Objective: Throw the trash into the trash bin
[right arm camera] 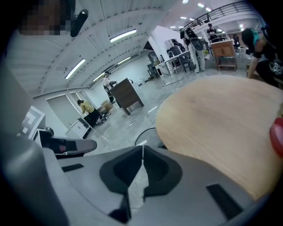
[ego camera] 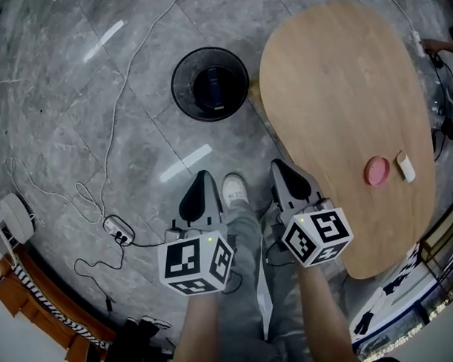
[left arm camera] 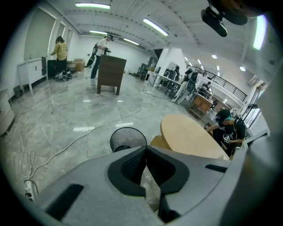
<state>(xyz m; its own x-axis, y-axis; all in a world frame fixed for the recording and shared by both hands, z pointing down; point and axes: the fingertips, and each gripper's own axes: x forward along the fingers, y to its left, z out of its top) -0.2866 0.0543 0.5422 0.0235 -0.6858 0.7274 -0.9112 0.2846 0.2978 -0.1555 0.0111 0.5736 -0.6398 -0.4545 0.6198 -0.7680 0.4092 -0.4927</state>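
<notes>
Pink trash [ego camera: 377, 171] lies at right on table [ego camera: 326, 83]; my left tongs [ego camera: 203, 176] and right tongs [ego camera: 281, 166] are closed, empty, nothing grabbed yet.

In the head view the trash bin [ego camera: 210, 84] stands on the floor [ego camera: 51, 96] in the upper middle of the frame, just left of the table [ego camera: 341, 84], which fills the upper right. On the table's lower right part a disc [ego camera: 377, 171] lies just beside a small block [ego camera: 406, 166], the block to its right. Below the bin, at lower centre, the left gripper [ego camera: 203, 182] and right gripper [ego camera: 280, 172] sit side by side with a shoe [ego camera: 236, 190] between them, the right gripper at the table's lower left edge. A cable [ego camera: 118, 110] runs down the left of the frame toward a power strip [ego camera: 119, 230], left of the left gripper
</notes>
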